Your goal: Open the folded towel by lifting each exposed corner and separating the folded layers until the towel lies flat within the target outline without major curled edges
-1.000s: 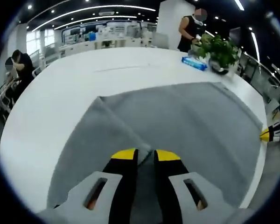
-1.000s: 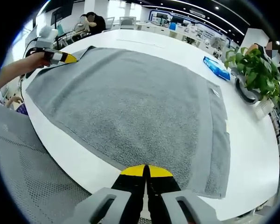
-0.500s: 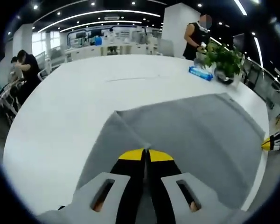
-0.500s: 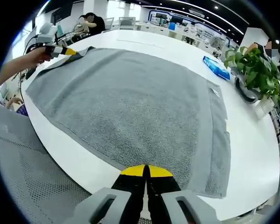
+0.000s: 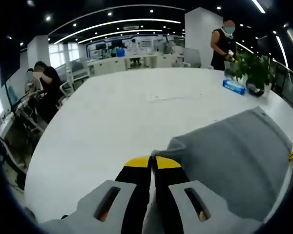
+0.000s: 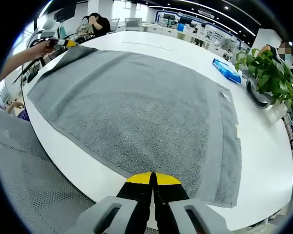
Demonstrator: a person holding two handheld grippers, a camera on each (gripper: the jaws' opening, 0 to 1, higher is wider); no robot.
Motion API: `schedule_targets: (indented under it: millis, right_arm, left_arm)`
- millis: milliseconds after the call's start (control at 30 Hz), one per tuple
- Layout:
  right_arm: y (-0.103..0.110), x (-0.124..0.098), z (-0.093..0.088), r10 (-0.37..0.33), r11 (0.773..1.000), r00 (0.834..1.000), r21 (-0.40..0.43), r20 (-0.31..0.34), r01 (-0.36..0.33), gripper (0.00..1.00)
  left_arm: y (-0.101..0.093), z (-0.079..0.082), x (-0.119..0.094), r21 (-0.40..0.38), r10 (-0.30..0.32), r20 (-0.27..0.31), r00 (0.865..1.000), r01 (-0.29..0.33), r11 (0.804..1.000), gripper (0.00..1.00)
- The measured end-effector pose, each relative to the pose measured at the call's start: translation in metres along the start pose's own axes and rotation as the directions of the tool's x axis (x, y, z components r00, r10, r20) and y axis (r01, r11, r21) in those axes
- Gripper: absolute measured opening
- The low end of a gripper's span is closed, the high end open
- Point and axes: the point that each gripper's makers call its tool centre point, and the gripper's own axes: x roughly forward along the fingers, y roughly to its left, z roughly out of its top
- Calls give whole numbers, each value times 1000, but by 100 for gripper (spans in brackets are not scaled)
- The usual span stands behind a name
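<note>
In the right gripper view, the left gripper (image 6: 63,43) is seen at the far left, held by a person's hand (image 6: 41,48), with its yellow-tipped jaws pressed together on the far left corner of the grey towel (image 6: 136,105), which is raised slightly off the white table (image 6: 263,161) there. The towel is spread across the table, its near edge lying close to the table's near rim and a band running along its right side. At the bottom centre, the right gripper (image 6: 153,178) is seen with its jaws closed on the towel's near edge. Further right, beyond the towel, a blue packet (image 6: 226,69) lies on the table, and a potted plant (image 6: 262,73) stands just beside it. In the left gripper view, the left gripper (image 5: 153,162) is seen with jaws shut, pinching the towel (image 5: 234,156) corner, the cloth trailing off to the right over the table (image 5: 112,122).
</note>
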Motion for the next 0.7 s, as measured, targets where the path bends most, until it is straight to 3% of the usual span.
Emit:
schedule_targets:
  millis: [200,333,533,700]
  right_arm:
    - [0,0,0,-1,1000,1000,0,1,1,0]
    - [0,0,0,0,1000,1000,0,0,0,0]
    - [0,0,0,4,1000,1000,7,-1,-4,0]
    - [-1,0,1,24,998,1000,50,-10,-24,0]
  left_arm:
    - [33,10,14,-31,62,31,998,-61,998,1]
    - [45,12,17,-45,80,34,996,-79,996,1]
    - [46,5,16,-44,94,17,995,-93,995,2]
    - [50,0,12,15,124,21,992,-124,992,5]
